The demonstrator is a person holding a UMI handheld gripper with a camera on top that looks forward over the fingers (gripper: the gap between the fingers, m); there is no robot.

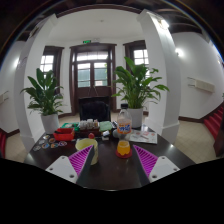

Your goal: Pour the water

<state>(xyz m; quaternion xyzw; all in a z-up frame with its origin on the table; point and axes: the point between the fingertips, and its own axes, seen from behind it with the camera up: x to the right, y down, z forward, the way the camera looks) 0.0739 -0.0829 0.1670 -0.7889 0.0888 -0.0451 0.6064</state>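
The gripper point(104, 163) is open — its two fingers with magenta pads point(146, 160) are spread wide over the near part of a dark table point(105, 175) and hold nothing. Beyond them, a glass with orange drink point(124, 147) stands just ahead, near the right finger. A red bowl point(64, 133) sits far left. Two potted plants point(134, 92) stand behind the table.

On the dark round table point(110, 168) stands a clear cup of orange liquid point(124, 148); left of it, a red bowl-like vessel point(64, 133), possibly ceramic. The gripper point(113, 163) pads are magenta, ridged.
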